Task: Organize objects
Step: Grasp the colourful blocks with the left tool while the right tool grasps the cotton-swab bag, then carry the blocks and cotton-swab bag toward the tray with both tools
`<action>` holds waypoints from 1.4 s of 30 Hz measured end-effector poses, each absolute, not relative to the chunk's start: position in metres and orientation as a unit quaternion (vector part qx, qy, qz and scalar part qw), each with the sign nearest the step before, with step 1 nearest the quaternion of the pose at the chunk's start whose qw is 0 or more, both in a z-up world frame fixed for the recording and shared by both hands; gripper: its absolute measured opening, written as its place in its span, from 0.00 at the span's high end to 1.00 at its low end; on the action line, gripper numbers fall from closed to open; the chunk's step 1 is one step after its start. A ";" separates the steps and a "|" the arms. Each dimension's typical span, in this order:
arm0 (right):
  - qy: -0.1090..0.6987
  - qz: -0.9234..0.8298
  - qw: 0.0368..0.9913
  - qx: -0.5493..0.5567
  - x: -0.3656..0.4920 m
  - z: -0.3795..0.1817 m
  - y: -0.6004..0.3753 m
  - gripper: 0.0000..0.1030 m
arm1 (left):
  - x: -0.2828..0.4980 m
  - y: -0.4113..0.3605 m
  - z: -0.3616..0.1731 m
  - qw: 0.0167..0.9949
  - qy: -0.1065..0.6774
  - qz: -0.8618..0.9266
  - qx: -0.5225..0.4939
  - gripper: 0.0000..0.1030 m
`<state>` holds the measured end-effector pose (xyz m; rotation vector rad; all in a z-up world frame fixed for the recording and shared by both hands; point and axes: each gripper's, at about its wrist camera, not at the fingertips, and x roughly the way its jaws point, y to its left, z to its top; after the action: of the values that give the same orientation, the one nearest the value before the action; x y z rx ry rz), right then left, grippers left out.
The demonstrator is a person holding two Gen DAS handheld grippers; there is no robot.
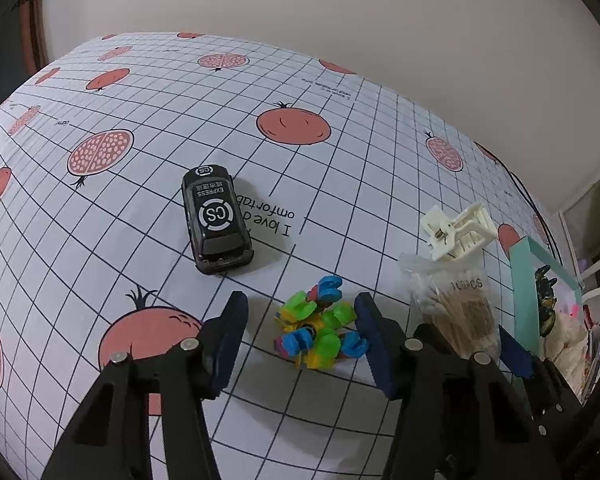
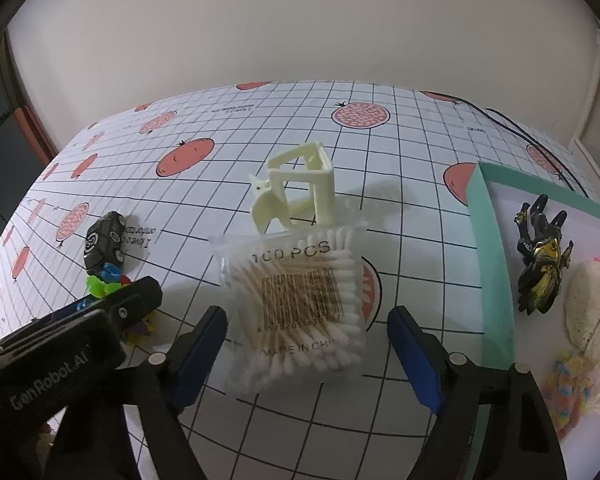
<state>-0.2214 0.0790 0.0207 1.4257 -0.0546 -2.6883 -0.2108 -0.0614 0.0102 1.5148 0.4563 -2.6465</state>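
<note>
Left gripper spread wide around colourful toy cluster, ready for pinch. Right gripper also open, straddling cotton swab pack. Beyond: cream hair claw, black toy car. Teal tray at right, probably destination.

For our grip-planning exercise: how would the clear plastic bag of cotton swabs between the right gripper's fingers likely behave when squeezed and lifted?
The clear plastic bag of cotton swabs probably feels light, being thin sticks and fluff. Its glossy film may slip or crumple against the blue pads. The cream plastic hair claw clip sits at its far edge, apparently touching, so lifting might nudge it.
</note>
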 end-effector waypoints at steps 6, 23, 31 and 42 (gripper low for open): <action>-0.016 -0.884 0.036 0.466 -0.221 0.023 0.083 0.50 | -0.210 -0.063 0.009 0.038 0.145 -0.858 0.491 0.60; -0.024 -0.883 0.043 0.468 -0.221 0.026 0.083 0.57 | -0.212 -0.065 0.008 0.034 0.159 -0.852 0.497 0.62; -0.025 -0.885 0.057 0.462 -0.214 0.039 0.087 0.58 | -0.207 -0.065 0.020 0.029 0.176 -0.852 0.492 0.62; -0.038 -0.904 0.078 0.419 -0.197 0.081 0.104 0.58 | -0.194 -0.045 0.065 -0.004 0.162 -0.883 0.440 0.62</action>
<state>-0.1971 0.1040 0.0806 1.2541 -0.1146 -2.7073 -0.1942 -0.0453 0.0648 1.3853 0.5101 -2.7829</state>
